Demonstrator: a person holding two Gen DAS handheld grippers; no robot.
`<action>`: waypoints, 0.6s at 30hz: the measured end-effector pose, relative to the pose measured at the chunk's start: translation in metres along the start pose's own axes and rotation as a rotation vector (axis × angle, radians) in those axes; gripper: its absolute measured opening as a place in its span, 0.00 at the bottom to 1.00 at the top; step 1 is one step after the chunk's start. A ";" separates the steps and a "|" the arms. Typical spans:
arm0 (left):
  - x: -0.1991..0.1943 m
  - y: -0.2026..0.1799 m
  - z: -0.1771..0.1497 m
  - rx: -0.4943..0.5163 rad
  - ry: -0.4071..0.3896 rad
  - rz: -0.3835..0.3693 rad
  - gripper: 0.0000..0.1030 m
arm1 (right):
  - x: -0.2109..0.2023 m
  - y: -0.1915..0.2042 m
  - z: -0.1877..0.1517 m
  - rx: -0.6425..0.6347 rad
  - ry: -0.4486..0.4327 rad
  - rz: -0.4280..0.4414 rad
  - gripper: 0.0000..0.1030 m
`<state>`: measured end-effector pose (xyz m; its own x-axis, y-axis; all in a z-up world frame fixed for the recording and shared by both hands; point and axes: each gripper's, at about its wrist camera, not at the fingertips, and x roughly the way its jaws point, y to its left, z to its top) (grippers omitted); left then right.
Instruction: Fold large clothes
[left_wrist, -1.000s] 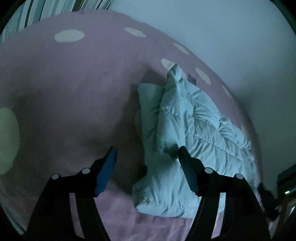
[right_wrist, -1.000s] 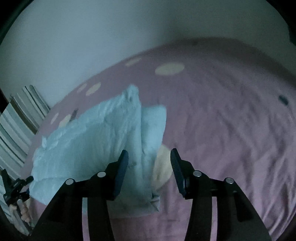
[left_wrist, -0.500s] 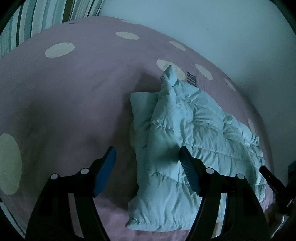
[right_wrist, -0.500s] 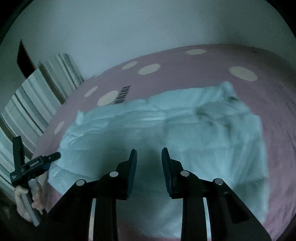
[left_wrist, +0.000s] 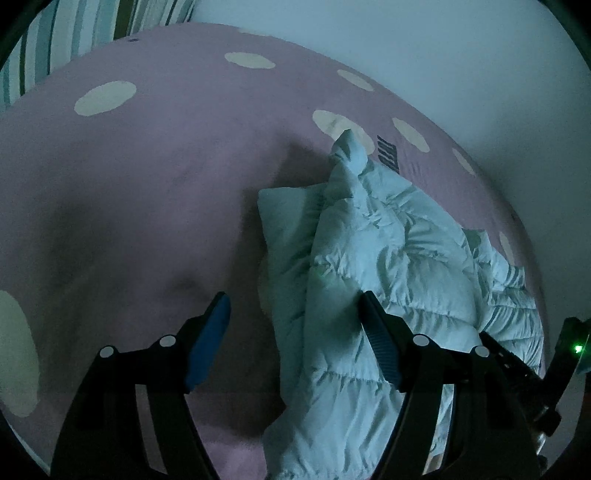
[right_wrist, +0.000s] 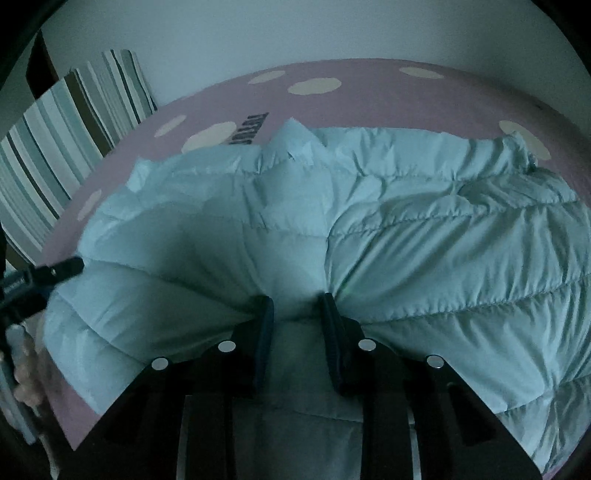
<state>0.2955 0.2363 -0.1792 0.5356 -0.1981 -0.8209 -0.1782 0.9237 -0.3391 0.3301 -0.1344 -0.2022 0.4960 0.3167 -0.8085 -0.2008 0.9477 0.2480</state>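
Both tongs differ: right tongs (right_wrist: 295, 314) pinch the puffy jacket (right_wrist: 424, 236), left tongs (left_wrist: 293, 332) gape empty; soft, slippery, grab seams.

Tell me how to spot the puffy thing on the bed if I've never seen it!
Look for the big pink bedspread with pale round dots. On it lies a light blue quilted jacket, folded over on itself. It is the only puffy, stitched thing there; the striped pillow stands off at the bed's edge, and the right gripper is pinching the jacket.
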 end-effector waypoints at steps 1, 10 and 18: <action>0.003 0.000 0.002 0.002 0.008 -0.001 0.70 | 0.000 0.001 -0.001 -0.004 0.000 -0.006 0.26; 0.029 0.004 0.008 -0.040 0.094 -0.064 0.67 | 0.000 0.005 -0.006 -0.011 -0.003 -0.017 0.26; 0.024 -0.014 0.010 -0.042 0.093 -0.152 0.16 | 0.002 0.006 -0.005 -0.017 -0.006 -0.026 0.26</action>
<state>0.3189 0.2219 -0.1895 0.4809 -0.3658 -0.7969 -0.1358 0.8668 -0.4798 0.3260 -0.1280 -0.2053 0.5066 0.2919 -0.8113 -0.2018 0.9550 0.2175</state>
